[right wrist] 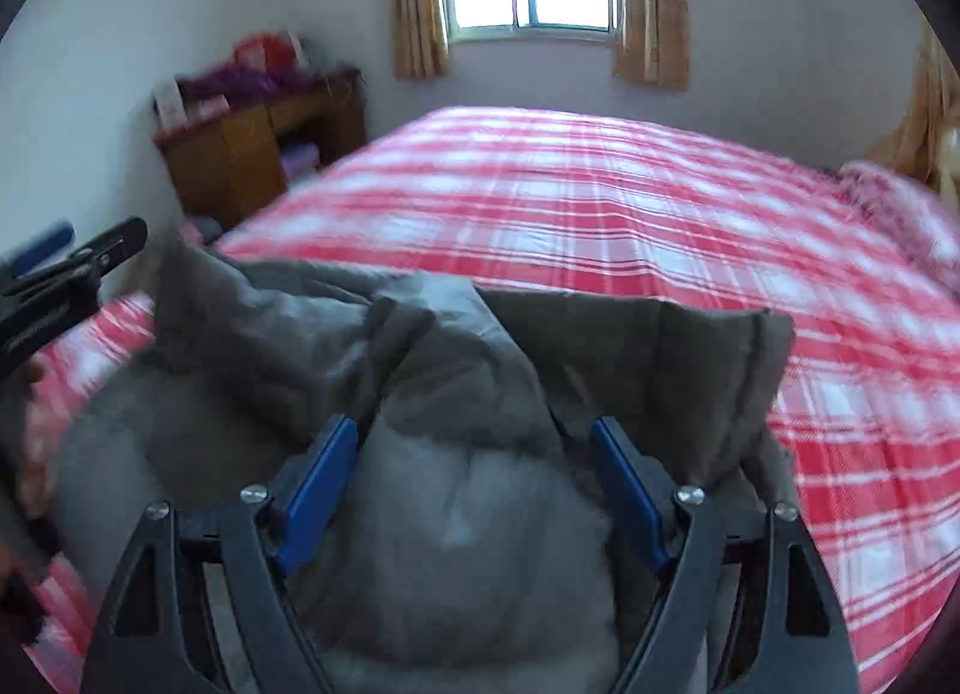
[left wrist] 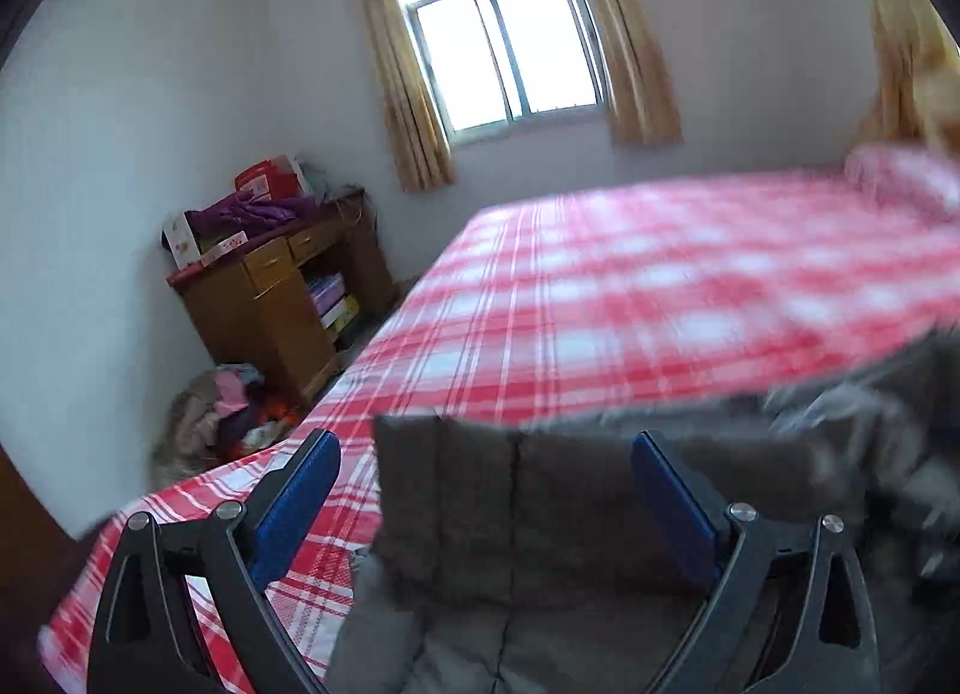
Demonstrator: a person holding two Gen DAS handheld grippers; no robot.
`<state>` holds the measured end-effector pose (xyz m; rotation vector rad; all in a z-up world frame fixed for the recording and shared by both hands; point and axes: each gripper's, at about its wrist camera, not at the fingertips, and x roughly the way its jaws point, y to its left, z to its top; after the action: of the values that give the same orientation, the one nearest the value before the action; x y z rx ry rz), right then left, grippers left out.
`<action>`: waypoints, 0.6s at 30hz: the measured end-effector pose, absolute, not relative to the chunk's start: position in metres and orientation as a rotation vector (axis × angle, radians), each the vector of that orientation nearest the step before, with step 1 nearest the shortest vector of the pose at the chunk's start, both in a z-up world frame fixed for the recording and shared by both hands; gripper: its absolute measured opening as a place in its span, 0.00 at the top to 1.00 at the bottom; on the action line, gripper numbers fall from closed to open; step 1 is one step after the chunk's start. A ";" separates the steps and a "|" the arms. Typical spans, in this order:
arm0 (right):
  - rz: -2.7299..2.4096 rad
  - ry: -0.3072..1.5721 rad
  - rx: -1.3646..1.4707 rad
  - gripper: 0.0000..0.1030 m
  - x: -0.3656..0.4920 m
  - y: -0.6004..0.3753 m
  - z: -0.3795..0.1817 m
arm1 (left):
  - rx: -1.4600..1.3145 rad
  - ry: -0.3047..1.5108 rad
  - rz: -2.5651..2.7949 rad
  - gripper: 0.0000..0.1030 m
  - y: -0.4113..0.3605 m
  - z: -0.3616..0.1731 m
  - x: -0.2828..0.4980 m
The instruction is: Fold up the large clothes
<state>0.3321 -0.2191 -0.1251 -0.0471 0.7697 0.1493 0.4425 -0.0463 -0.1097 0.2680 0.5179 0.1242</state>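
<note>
A grey padded garment lies bunched on the near part of the bed, which has a red plaid sheet. My left gripper hangs over the garment's left portion with its blue pads spread wide, touching nothing. In the right wrist view the garment bulges up between the spread blue pads of my right gripper, and I see no pinch on the cloth. A folded flap stands up ahead of it. My left gripper's fingers show at the left edge of that view.
A wooden desk piled with boxes and a purple garment stands in the far left corner. A heap of clothes lies on the floor beside it. A window with curtains is behind the bed, and a plaid pillow lies far right.
</note>
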 end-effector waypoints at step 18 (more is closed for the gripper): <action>0.059 0.795 0.039 0.17 0.399 -0.251 -0.178 | -0.076 0.877 0.260 0.01 0.023 -0.213 0.534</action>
<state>0.3990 -0.2511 -0.1776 0.0389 0.7946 0.0594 0.5337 0.0231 -0.2134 -0.0761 0.8769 0.2603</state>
